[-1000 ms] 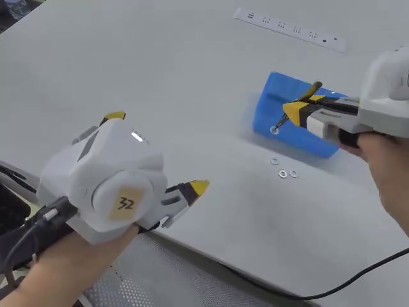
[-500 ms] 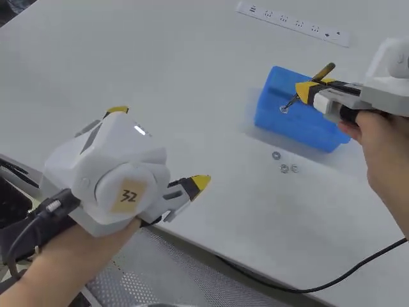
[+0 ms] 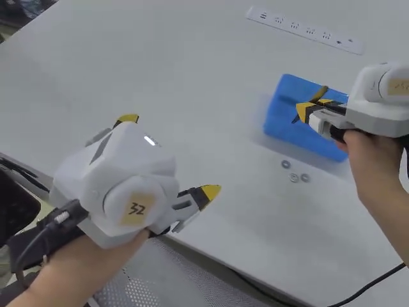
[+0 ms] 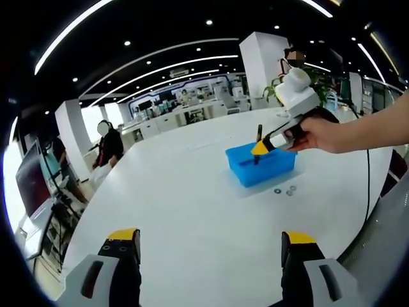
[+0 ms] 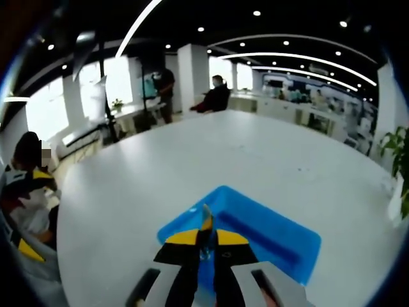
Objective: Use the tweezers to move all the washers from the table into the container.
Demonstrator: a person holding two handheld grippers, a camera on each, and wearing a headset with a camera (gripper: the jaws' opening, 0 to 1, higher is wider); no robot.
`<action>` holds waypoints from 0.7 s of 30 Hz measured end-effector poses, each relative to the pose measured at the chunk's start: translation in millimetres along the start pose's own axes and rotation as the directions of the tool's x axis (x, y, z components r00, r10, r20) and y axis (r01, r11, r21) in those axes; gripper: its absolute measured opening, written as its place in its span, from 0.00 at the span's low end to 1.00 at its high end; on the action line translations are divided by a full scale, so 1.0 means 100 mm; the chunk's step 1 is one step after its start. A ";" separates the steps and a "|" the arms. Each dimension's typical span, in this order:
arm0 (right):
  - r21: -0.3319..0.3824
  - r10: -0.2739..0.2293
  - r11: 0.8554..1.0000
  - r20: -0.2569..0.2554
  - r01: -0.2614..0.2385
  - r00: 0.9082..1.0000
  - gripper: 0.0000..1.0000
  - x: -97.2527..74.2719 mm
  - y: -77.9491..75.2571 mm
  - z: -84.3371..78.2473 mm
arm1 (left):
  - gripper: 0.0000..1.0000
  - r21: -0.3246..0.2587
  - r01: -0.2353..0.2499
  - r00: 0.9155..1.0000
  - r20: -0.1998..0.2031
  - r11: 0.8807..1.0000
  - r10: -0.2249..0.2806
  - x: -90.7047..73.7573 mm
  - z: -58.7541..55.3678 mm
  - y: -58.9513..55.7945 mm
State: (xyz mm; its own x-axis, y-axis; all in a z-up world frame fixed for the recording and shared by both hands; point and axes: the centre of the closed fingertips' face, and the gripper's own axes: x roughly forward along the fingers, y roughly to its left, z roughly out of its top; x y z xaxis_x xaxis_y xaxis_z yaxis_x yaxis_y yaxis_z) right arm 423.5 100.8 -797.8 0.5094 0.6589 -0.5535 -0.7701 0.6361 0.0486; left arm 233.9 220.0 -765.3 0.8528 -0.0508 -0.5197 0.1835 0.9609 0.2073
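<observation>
A blue container (image 3: 287, 118) stands on the white table (image 3: 160, 70). My right gripper (image 3: 305, 113) hovers over it, shut on the thin tweezers (image 3: 318, 94), which stick up between the yellow-tipped jaws. In the right gripper view the tweezers (image 5: 206, 220) rise above the container (image 5: 268, 233); their tips are hidden. Three small washers (image 3: 294, 174) lie on the table just in front of the container. In the left gripper view the washers (image 4: 284, 190) lie beside the container (image 4: 262, 167). My left gripper (image 3: 169, 155) is held open at the table's near edge, far from them, with nothing in it.
A white power strip (image 3: 307, 32) lies at the far side of the table. A black cable (image 3: 377, 284) runs over the near right edge. The table's front edge (image 3: 211, 252) passes just behind my left gripper. People sit at desks in the background (image 4: 108, 144).
My right gripper has carried the tweezers, with a washer at their tip, from the container's front wall up and over its inside. The left gripper has stayed put.
</observation>
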 end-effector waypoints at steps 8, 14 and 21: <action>-0.050 -0.020 0.999 -0.013 0.020 1.000 0.04 0.03 -0.05 -0.08 | 0.92 -0.003 0.002 1.000 -0.005 1.000 -0.002 0.01 -0.01 0.00; -0.065 -0.032 0.997 -0.001 0.032 0.999 0.04 0.00 -0.05 -0.08 | 0.92 -0.002 0.001 1.000 -0.006 1.000 -0.001 0.01 -0.01 0.00; -0.003 -0.023 1.000 -0.013 0.023 1.000 0.05 -0.02 -0.05 -0.06 | 0.92 0.003 0.000 1.000 -0.013 1.000 0.000 0.02 -0.03 -0.01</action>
State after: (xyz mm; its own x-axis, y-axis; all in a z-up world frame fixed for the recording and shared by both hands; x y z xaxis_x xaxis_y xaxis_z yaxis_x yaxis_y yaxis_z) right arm 424.3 93.8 -802.2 0.5218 0.6386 -0.5656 -0.7594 0.6498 0.0332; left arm 234.0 220.2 -768.5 0.8465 -0.0474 -0.5303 0.1852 0.9600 0.2099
